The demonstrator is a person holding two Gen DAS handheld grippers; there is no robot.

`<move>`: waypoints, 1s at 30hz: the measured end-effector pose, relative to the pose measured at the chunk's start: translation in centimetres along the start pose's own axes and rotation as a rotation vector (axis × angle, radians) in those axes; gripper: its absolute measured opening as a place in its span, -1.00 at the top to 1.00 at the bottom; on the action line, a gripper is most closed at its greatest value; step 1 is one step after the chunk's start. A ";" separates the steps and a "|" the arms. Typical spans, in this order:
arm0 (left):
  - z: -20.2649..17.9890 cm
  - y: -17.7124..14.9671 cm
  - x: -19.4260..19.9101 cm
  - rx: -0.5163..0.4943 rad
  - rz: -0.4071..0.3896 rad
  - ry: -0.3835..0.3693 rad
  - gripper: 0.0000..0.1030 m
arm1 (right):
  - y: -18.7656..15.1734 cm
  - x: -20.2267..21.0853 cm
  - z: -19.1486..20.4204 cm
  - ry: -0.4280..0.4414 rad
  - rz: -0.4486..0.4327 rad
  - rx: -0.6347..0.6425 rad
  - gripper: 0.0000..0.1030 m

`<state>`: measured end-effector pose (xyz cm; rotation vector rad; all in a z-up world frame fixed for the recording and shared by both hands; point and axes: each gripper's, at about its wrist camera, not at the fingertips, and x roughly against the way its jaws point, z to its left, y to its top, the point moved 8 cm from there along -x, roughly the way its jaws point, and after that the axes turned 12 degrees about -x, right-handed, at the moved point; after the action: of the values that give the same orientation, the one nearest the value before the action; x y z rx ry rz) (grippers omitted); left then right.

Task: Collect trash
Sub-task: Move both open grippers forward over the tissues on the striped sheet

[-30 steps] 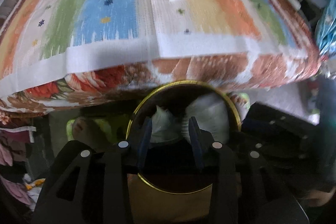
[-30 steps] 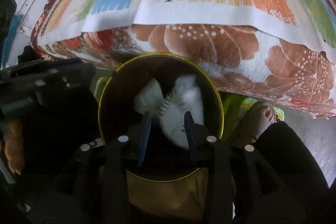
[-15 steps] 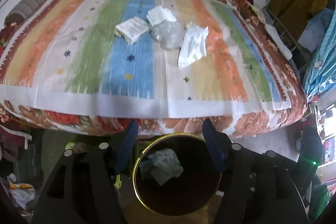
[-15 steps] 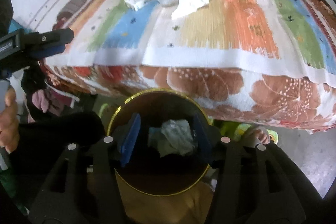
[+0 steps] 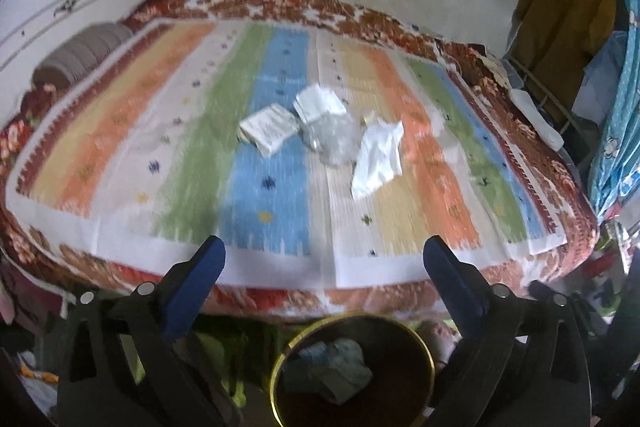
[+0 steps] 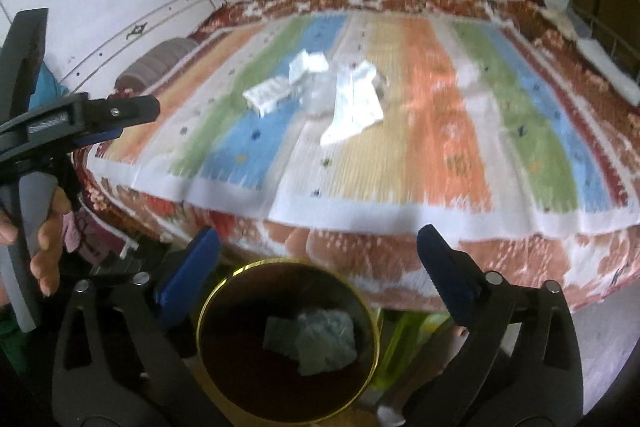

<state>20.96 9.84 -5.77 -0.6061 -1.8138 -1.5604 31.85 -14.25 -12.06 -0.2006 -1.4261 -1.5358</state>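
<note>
A dark round bin with a gold rim (image 5: pixel 430 355) (image 6: pixel 366 307) stands on the floor at the foot of the bed, with crumpled pale trash (image 5: pixel 336 371) (image 6: pixel 316 341) inside. On the striped bedspread lie a white packet (image 5: pixel 268 129) (image 6: pixel 270 95), a folded white paper (image 5: pixel 318 103) (image 6: pixel 308 65), a clear plastic wrapper (image 5: pixel 334 137) (image 6: pixel 320 95) and a white tissue (image 5: pixel 378 159) (image 6: pixel 354 107). My left gripper (image 5: pixel 324 259) is open and empty above the bin. My right gripper (image 6: pixel 318 251) is open and empty above the bin. The left gripper's body (image 6: pixel 76 119) shows in the right wrist view.
The striped bedspread (image 5: pixel 168 163) (image 6: pixel 460 147) lies on a floral mattress against a white wall. A grey bolster (image 5: pixel 80 53) lies at the bed's left end. Clothes (image 5: pixel 568 15) and a blue cloth (image 5: pixel 620 131) hang at the right. A green object (image 6: pixel 404 335) lies beside the bin.
Both grippers opened and dropped their crumpled trash into the bin, then rose and pulled back, so the bed's top and the trash on it came into view.
</note>
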 end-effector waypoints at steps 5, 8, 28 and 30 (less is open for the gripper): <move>0.8 1.8 -0.4 0.023 -0.020 0.010 -0.89 | 1.6 0.3 0.6 0.010 -0.043 0.027 -0.83; 1.2 2.6 -0.6 0.047 -0.023 -0.012 -0.89 | 2.6 0.0 0.6 0.012 -0.048 0.029 -0.83; 3.8 8.5 -6.9 0.068 -0.010 -0.049 -0.86 | 9.0 -5.4 2.8 -0.006 -0.032 0.085 -0.81; 3.9 9.2 -7.5 0.074 -0.014 -0.052 -0.86 | 9.5 -6.1 2.9 -0.010 -0.040 0.090 -0.81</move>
<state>31.84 15.88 -5.32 -0.6053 -1.9095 -1.4925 40.35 -6.87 -9.13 -0.1262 -1.5120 -1.5008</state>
